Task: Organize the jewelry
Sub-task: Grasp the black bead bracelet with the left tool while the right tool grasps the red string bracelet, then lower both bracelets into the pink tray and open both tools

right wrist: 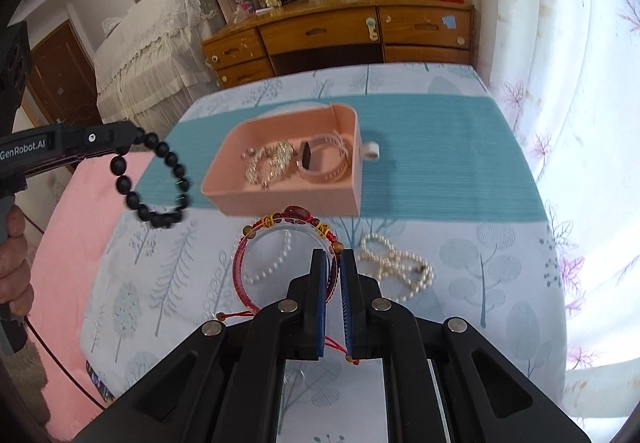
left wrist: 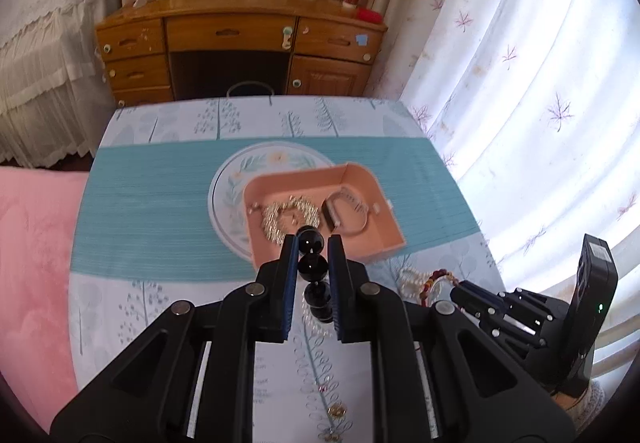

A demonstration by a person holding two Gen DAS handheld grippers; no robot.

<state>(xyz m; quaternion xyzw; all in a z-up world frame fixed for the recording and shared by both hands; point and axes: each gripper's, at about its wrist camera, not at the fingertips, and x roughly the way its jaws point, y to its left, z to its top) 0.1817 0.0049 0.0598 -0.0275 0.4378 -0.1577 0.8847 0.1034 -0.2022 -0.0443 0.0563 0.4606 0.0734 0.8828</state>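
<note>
My left gripper is shut on a black bead bracelet and holds it in the air just short of the pink box; the bracelet hangs from that gripper in the right wrist view. The pink box holds a gold chain and a clear bangle. My right gripper is shut on a red bead bracelet at the box's near side. A pearl necklace lies on the cloth to the right.
The box sits on a floral plate on a teal runner over a tree-print tablecloth. A pink cushion lies left. A wooden desk stands behind, a white curtain right.
</note>
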